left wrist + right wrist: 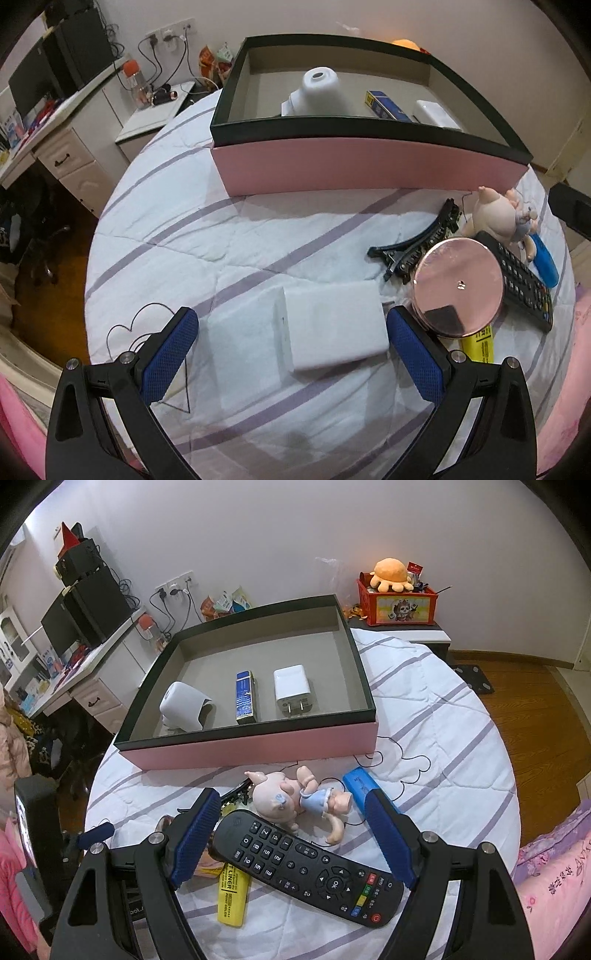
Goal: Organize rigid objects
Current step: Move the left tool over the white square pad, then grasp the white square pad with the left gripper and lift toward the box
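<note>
The left gripper [291, 339] is wide open, and a flat white box [332, 326] lies on the bed between its blue pads without touching them. Just right of the white box sits a round pink lid [458, 288], partly on top of a black remote [524, 280]. The right gripper [291, 838] is wide open too, with the black remote [306, 867] lying between its pads, not squeezed. A yellow marker [232, 897] pokes out from under the remote. A little pig doll [295, 797] lies just past it. Farther away sits the pink box [258, 749] with a white charger [291, 692], a blue stick [244, 698] and a white cup thing [184, 707] inside.
</note>
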{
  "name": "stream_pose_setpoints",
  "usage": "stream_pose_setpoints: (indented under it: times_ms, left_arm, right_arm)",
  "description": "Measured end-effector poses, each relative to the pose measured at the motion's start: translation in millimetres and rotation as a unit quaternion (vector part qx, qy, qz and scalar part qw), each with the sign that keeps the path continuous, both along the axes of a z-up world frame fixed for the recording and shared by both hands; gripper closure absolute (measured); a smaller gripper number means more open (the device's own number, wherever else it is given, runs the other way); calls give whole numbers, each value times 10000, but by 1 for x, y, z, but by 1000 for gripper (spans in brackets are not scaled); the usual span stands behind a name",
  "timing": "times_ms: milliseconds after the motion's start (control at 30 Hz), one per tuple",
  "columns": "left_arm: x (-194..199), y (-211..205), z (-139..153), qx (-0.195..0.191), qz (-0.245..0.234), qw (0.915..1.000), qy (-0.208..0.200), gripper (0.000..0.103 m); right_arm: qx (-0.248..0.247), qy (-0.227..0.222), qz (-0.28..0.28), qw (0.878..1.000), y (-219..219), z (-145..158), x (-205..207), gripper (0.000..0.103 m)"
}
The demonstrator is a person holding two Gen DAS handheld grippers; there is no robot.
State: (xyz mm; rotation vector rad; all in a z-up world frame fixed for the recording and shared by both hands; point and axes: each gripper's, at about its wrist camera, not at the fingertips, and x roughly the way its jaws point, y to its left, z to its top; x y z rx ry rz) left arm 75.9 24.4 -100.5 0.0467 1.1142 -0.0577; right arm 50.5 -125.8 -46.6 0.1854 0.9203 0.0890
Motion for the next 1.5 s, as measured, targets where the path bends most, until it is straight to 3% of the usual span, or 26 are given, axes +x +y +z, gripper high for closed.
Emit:
stream_pose_setpoints:
  times_ms: [133,200,333,367,533,1133,1500]
  left_arm:
    - [5,3,-3,-127,34,9999,57,5]
    - [4,-1,-2,-210,-93,9997,84,15]
    - [-1,-15,1,-288,-370,9989,79,46]
    - [-1,-16,2,-302,-393,9987,89,47]
    - [3,-9,3,-570,-399,9974,170,48]
    - [-3,12,18,-614,-267,9977,30,48]
    - [12,10,61,-604,-377,9967,-397,48]
  right_arm:
    - [6,19,2,10000,0,-1,2,21]
    - [-6,29,-2,10000,0,-1,3,21]
    - [-5,25,-7,10000,-1,0,4,21]
    - [-6,19,-9,10000,-2,0,4,21]
    - [-8,5,-2,10000,-1,1,3,21]
    - [16,-1,8,10000,1,2,2,21]
    - [14,-54,-4,10000,1,7,2,21]
